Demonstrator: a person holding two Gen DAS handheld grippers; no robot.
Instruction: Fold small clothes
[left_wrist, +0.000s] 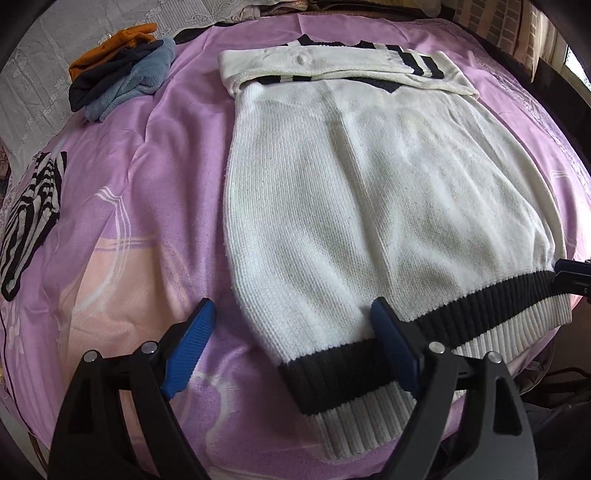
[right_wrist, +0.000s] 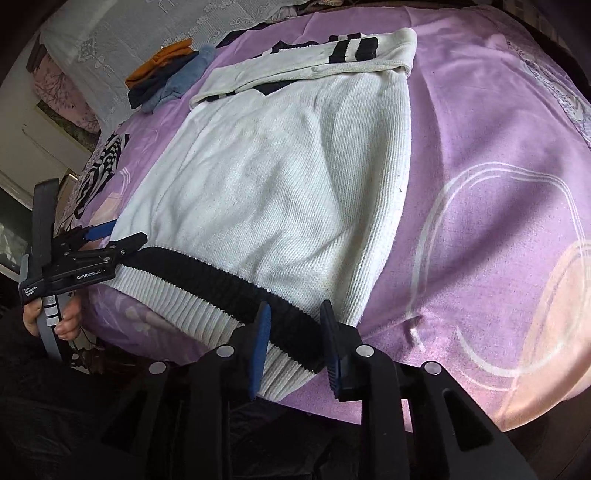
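A white knit sweater (left_wrist: 369, 192) lies flat on the purple bed cover (left_wrist: 147, 184), its striped sleeves folded across the top. Its black-and-white ribbed hem (left_wrist: 480, 299) faces me at the near edge. My left gripper (left_wrist: 291, 336) stands wide open over the hem's left corner, one blue pad on the cover and the other on the knit. In the right wrist view my right gripper (right_wrist: 295, 339) is open, and the right corner of the hem (right_wrist: 207, 280) lies flat between its pads. A hand (right_wrist: 55, 321) holds the left gripper (right_wrist: 114, 236) at the far corner.
A pile of orange, dark and blue clothes (left_wrist: 122, 70) sits at the far left of the bed. A black-and-white striped garment (left_wrist: 33, 218) lies at the left edge. A white lace cover (right_wrist: 147, 40) runs along the back. The bed's near edge drops off just behind the hem.
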